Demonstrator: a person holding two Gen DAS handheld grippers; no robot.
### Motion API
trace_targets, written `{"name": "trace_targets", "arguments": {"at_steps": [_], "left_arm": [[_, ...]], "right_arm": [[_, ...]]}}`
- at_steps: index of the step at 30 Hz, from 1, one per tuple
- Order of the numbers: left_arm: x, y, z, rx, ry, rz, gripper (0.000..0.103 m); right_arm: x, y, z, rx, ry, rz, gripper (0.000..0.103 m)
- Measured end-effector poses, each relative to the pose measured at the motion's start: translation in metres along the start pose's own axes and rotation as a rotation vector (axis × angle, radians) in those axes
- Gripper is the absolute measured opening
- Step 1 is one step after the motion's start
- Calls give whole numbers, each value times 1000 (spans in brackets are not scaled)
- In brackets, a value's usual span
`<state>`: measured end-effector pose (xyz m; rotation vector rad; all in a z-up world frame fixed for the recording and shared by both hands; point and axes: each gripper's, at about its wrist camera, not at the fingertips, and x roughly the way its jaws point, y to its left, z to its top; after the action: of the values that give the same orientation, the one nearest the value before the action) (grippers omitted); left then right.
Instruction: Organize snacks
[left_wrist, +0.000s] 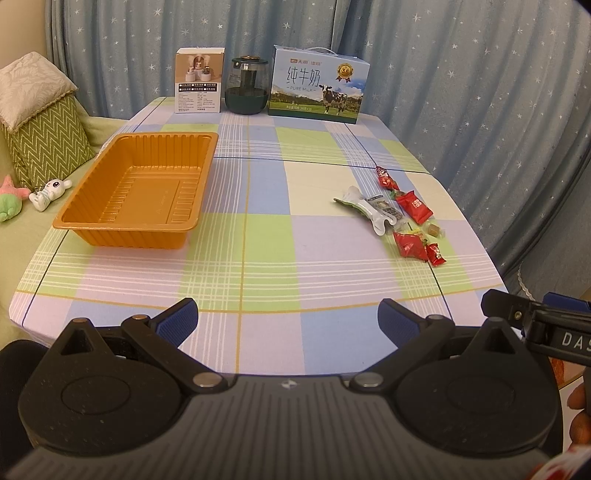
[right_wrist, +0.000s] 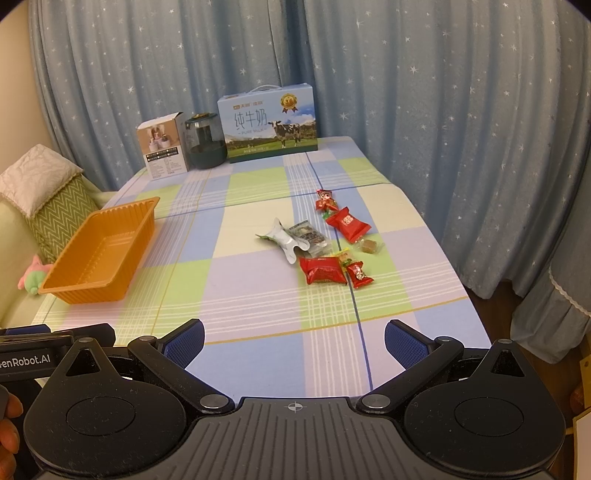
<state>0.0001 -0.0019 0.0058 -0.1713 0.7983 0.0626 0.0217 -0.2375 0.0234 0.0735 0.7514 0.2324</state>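
Observation:
An empty orange plastic tray stands on the left of the checked tablecloth. A loose pile of wrapped snacks lies on the right: several red packets, a white-and-green packet, a dark printed packet and a small brown candy. My left gripper is open and empty, above the table's near edge. My right gripper is open and empty, near the front edge, short of the snacks.
At the table's far edge stand a white product box, a dark green glass jar and a blue milk carton box. A sofa with cushions and plush toys is left. Curtains hang behind.

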Motion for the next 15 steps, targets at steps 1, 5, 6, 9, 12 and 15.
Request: {"name": "trace_targets", "arguments": {"at_steps": [1, 5, 6, 9, 12, 15], "left_arm": [[0, 0, 0, 1, 0, 0, 103], [0, 0, 0, 1, 1, 1, 103], [0, 0, 0, 1, 0, 1, 103], [0, 0, 0, -1, 0, 1, 103], [-1, 0, -1, 0, -6, 1, 103], [-1, 0, 1, 0, -7, -2, 103]], "right_arm": [[0, 0, 0, 0, 0, 0, 103], [0, -1, 1, 1, -1, -1, 103], [0, 0, 1, 1, 0, -1, 103], [3, 3, 2, 1, 3, -1, 103], [3, 2, -4, 0, 1, 0, 103], [4, -1, -3, 4, -2, 0, 103]]}}
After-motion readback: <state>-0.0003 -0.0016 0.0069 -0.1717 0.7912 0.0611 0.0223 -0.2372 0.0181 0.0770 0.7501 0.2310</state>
